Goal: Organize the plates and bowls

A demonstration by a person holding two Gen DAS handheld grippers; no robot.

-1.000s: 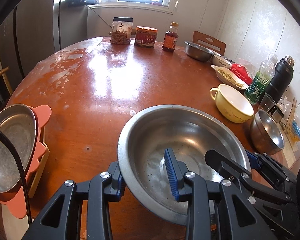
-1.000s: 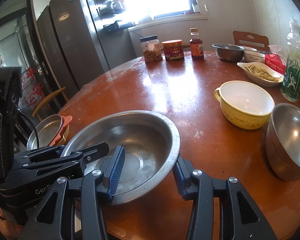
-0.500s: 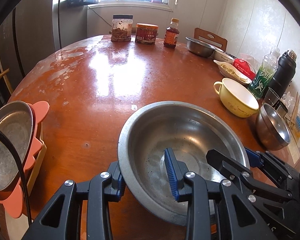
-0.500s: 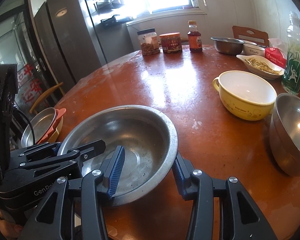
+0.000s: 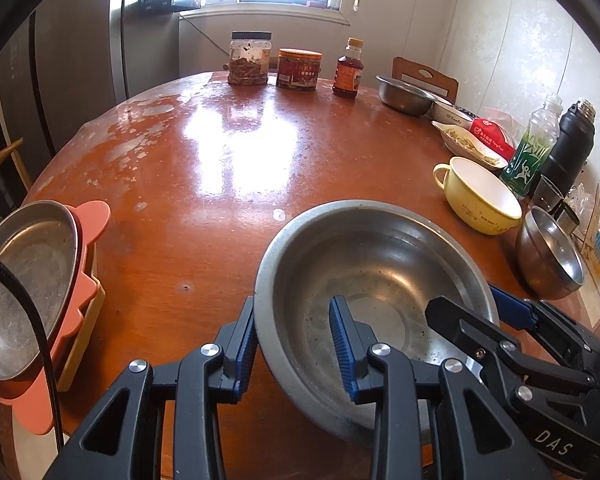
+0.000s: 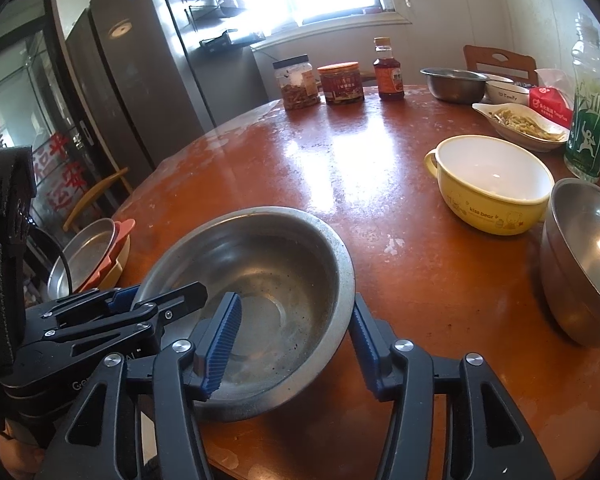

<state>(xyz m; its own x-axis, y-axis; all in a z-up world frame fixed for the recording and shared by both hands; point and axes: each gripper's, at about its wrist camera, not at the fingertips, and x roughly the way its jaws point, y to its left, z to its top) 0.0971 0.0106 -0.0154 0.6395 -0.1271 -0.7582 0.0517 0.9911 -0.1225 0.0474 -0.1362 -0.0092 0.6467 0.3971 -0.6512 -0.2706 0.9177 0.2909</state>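
A large steel bowl sits low over the near part of the round brown table. My left gripper is shut on the bowl's left rim, one blue pad outside and one inside. My right gripper straddles the right rim. Its jaws are opening, and the inner pad stands off the wall. A yellow bowl and a smaller steel bowl stand to the right.
At the table's left edge a steel plate lies on an orange plate and yellowish ones. Jars, a sauce bottle, another steel bowl, a food dish, a green bottle and a black flask line the far and right sides.
The right gripper's fingers have spread a little around the bowl's rim. The bowl and the left gripper have stayed put.
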